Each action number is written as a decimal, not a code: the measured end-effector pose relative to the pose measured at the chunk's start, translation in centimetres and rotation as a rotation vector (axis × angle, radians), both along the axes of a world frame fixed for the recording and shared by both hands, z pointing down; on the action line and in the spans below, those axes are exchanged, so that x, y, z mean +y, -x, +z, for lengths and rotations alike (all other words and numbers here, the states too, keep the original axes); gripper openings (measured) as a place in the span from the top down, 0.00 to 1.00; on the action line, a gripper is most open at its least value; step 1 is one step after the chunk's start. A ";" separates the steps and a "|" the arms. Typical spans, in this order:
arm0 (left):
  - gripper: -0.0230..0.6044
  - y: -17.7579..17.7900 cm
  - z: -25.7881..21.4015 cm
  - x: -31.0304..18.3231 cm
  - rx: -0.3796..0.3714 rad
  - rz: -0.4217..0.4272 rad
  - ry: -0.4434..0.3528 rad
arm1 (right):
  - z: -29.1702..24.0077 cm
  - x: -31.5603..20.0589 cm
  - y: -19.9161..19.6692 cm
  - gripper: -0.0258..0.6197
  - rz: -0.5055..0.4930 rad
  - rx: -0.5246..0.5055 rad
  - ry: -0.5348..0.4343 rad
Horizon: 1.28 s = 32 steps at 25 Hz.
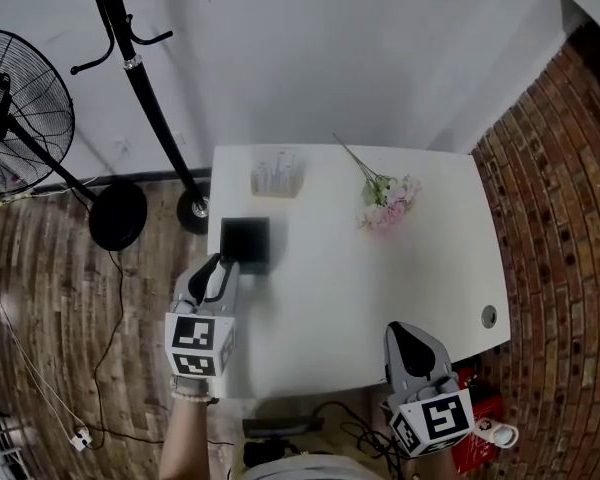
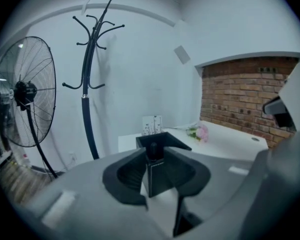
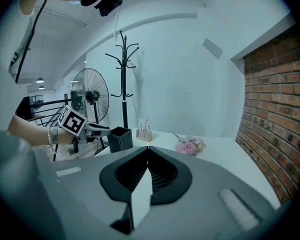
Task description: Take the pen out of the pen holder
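Note:
A black square pen holder (image 1: 246,240) stands near the left edge of the white table (image 1: 380,288). In the left gripper view a dark pen (image 2: 153,147) sticks up from the pen holder (image 2: 157,180). My left gripper (image 2: 155,150) is open, one jaw on each side of the pen's top, with slim gaps showing. From above, the left gripper (image 1: 220,266) reaches the holder's near side. My right gripper (image 1: 406,332) hovers over the table's front edge, shut and empty; its tips meet in its own view (image 3: 148,148).
A clear stand (image 1: 277,173) sits at the table's back edge and pink flowers (image 1: 388,200) lie to its right. A coat rack (image 1: 145,98) and a fan (image 1: 20,118) stand on the floor to the left. A brick wall (image 1: 570,218) runs along the right.

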<state>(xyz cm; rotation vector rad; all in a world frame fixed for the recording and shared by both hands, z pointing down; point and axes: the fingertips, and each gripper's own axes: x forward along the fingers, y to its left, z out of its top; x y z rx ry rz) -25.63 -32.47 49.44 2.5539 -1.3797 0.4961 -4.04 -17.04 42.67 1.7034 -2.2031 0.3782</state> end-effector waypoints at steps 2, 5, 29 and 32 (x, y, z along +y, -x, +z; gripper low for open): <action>0.81 0.0 0.1 0.0 0.017 -0.011 0.009 | 0.1 0.2 -0.2 0.96 0.004 -0.001 0.001; 0.82 0.0 0.1 0.1 0.012 -0.027 0.017 | 0.2 0.3 -0.5 0.96 0.004 -0.002 0.005; 0.92 -2.7 -6.0 2.1 -0.071 -0.001 -0.111 | -2.1 1.7 -3.0 0.96 0.005 -0.025 -0.071; 0.92 -3.0 -8.1 2.7 -0.064 0.001 -0.157 | -2.8 1.7 -2.9 0.96 -0.008 -0.029 -0.093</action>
